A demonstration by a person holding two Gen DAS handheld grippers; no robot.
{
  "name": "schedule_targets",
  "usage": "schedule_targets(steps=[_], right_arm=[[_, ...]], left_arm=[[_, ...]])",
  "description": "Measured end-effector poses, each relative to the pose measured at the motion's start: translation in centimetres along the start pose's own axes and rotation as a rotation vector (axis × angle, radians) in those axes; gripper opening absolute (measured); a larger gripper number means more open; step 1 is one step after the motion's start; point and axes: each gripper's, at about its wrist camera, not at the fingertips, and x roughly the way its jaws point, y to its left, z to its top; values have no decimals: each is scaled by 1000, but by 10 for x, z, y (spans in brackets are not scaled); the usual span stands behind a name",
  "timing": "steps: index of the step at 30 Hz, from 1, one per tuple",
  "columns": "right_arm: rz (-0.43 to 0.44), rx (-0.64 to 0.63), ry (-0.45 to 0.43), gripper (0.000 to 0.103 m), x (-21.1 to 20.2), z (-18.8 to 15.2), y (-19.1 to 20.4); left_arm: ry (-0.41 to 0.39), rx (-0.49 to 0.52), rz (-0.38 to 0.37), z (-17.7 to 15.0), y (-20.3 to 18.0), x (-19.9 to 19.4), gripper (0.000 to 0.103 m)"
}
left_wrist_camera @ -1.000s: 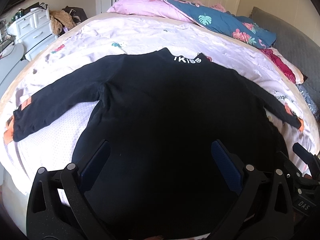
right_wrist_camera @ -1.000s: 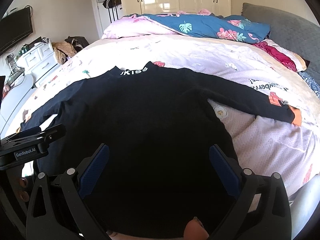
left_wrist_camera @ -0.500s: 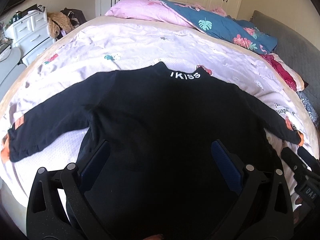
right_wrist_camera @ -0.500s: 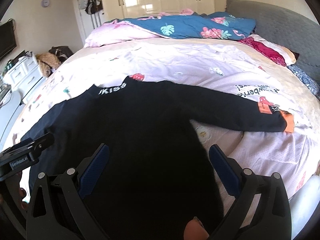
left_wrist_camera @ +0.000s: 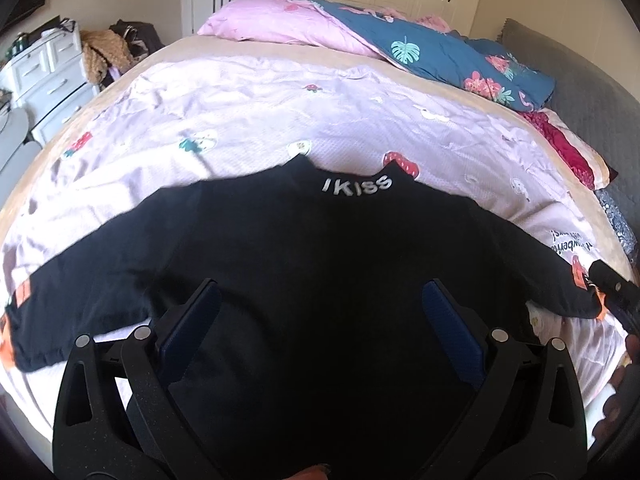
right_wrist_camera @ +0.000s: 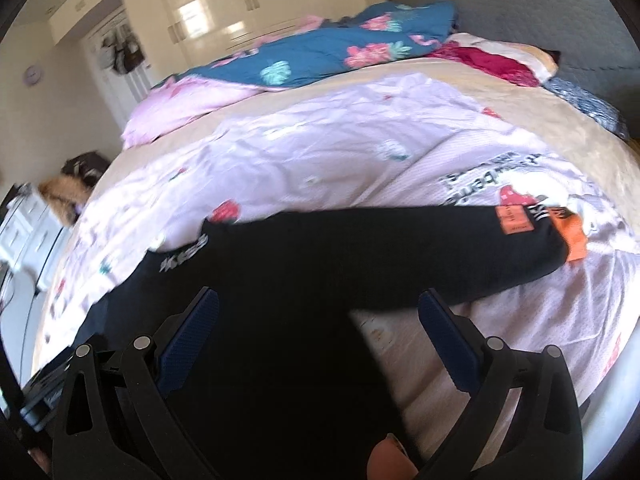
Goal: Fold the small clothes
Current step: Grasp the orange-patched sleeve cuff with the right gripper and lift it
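Note:
A small black long-sleeved top lies flat on the bed, collar with white "IKISS" lettering pointing away, both sleeves spread sideways. Its left cuff and right cuff carry orange patches. My left gripper hovers open over the body of the top, nothing between its blue pads. My right gripper is open too, above the right side of the top near the armpit and sleeve. The right view is blurred by motion.
The pale pink quilt with strawberry prints covers the bed. Pink and blue floral bedding is piled at the far end. A grey headboard runs along the right. White drawers stand left of the bed.
Both grippers have pulled back and swung: the left view now centres the collar, the right view has turned right toward the right sleeve. The top lies as before.

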Motion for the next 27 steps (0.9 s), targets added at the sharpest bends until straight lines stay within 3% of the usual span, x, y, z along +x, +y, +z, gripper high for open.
schedule_targets(steps=[8,23,27], right_arm=[[-91,175,-22,99,18,23,-50],[-278,430,23,99,52,6,-153],[-318,486,15,99,55,6,-177]], left_arm=[[22,66,-22,17,-25,27,95],[79,166,-102,21,-60,79,95],[86,236,-147,11,-78,87,95]])
